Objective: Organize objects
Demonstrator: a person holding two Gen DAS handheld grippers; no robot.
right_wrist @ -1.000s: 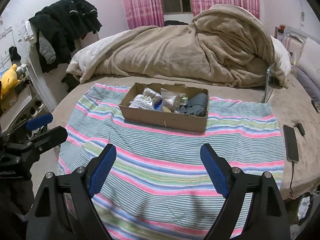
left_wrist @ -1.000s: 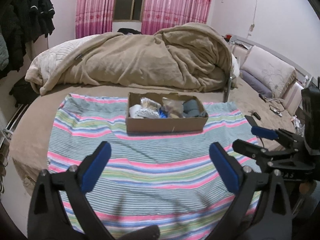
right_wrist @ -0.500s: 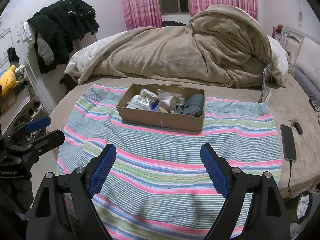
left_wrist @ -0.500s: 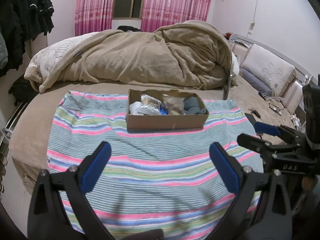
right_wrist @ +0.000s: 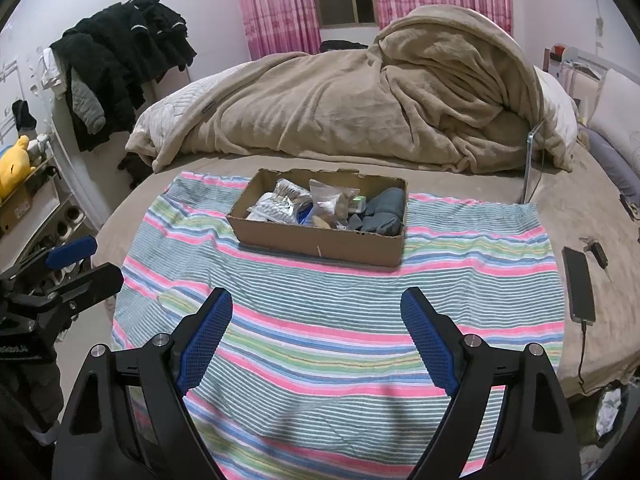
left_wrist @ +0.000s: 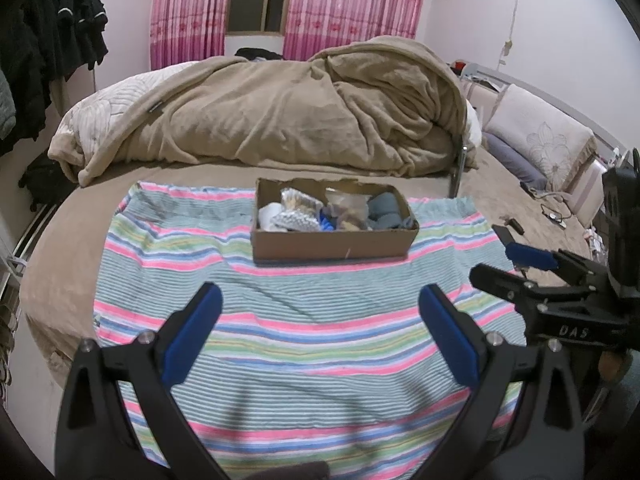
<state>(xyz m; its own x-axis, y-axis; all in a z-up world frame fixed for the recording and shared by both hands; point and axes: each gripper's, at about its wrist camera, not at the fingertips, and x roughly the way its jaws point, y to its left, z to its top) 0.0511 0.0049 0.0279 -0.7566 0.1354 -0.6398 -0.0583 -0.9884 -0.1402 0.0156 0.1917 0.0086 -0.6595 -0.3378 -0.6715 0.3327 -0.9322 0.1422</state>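
- cardboard box (left_wrist: 332,242) of mixed items sits on striped cloth (left_wrist: 304,320), far edge, centred.
- left gripper (left_wrist: 320,316): jaws wide apart, empty, well short of box.
- right gripper (right_wrist: 318,328): same, spread and empty, box ahead.

Box (right_wrist: 320,240) contents (right_wrist: 316,206) partly indistinct

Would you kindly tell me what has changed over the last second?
Both cameras have drawn back slightly, so the cardboard box looks a little farther away. Nothing was grasped or released. The left gripper and right gripper remain open and empty, and the box sits unmoved on the striped towel.
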